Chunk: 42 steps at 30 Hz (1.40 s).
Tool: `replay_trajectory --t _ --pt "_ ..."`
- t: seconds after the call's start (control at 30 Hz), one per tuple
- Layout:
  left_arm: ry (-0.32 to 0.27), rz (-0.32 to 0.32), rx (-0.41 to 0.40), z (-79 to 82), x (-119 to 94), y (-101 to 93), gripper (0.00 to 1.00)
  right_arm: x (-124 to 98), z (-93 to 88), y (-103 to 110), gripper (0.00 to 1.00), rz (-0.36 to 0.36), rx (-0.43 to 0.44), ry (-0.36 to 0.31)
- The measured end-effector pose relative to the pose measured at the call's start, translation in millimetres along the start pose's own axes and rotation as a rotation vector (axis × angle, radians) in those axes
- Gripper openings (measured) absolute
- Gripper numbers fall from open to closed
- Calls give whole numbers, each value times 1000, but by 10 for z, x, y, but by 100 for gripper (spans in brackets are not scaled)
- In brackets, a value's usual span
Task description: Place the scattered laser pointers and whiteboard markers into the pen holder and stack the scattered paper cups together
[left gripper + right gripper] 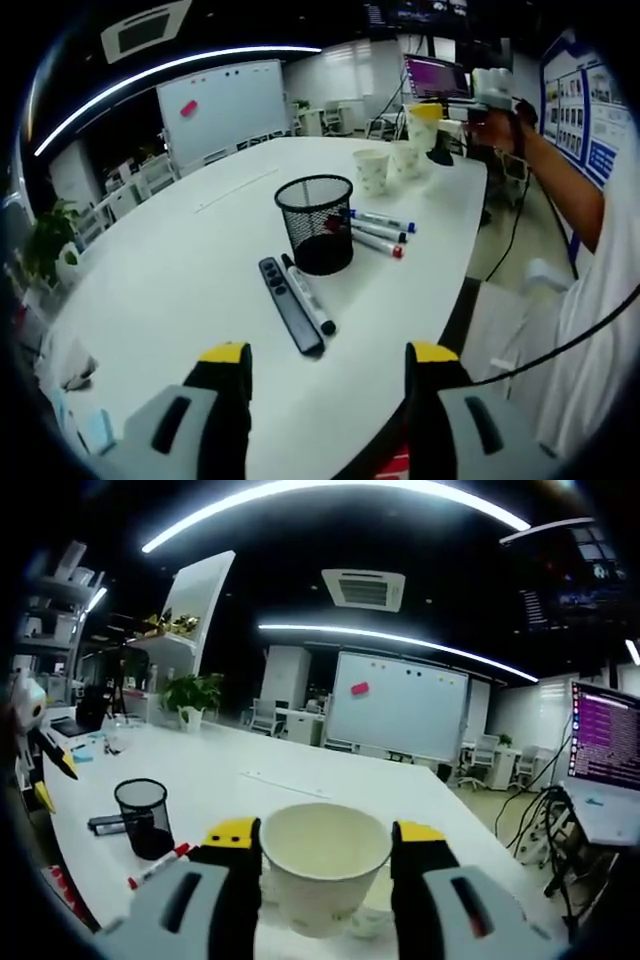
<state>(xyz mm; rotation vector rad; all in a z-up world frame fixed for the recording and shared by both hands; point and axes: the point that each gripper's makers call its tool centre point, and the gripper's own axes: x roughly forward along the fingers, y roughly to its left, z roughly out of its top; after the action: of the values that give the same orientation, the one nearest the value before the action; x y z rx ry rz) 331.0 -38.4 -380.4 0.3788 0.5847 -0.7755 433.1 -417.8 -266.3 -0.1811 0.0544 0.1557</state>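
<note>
A black mesh pen holder [316,222] [143,817] stands mid-table. In front of it lie a black laser pointer [290,305] and a black-capped marker [310,296], side by side. Behind it lie three markers, one blue-capped [385,221] and one red-capped [378,243] [160,865]. Two paper cups [372,170] [405,158] stand at the far end. My right gripper [326,835] is shut on a third paper cup [323,865] [425,122], held above those two. My left gripper [328,360] is open over the table's near edge, with nothing between its fingers.
The white table [180,270] has bare room left of the holder. A person's arm [560,170] reaches in along the right side. A laptop [605,750] [437,77] sits at the far end. A whiteboard [395,705] and a potted plant [190,695] stand beyond.
</note>
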Motion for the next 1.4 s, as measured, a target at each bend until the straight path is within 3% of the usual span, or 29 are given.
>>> replay_trajectory --t 1.4 --pt "7 -2 8 -27 51 16 61 131 19 -115 51 -12 -21 8"
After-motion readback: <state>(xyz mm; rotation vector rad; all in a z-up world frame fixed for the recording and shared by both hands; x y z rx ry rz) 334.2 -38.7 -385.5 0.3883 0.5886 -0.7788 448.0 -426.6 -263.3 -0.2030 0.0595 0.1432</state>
